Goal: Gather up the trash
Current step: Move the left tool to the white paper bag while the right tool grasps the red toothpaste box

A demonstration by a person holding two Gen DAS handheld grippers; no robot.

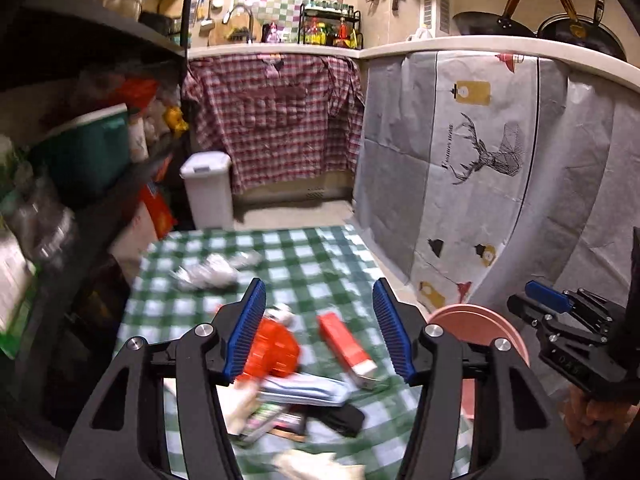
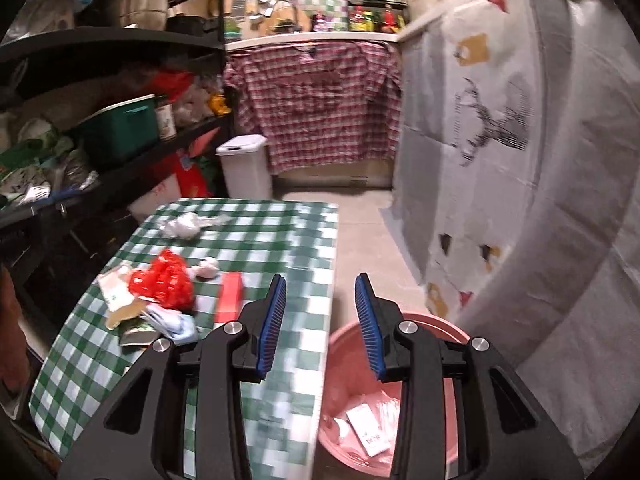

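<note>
While both grippers hang empty, left gripper (image 1: 320, 330) and right gripper (image 2: 322, 326) jaws apart, round pink plastic bin (image 2: 452, 330) beside green checked table (image 2: 280, 240) holds white printed carton (image 2: 368, 430), writing unreadable, crumpled red plastic bag (image 2: 166, 284) and red box (image 2: 230, 298) on table.

The left claw (image 1: 319, 330) points forward and downward, its blue pads parted with nothing between them. The right claw (image 2: 321, 326) tilts down likewise, jaws narrower, also empty, to the left claw's right.

Warm dim indoor light; heavy motion blur; fisheye bending, dark corners.
</note>
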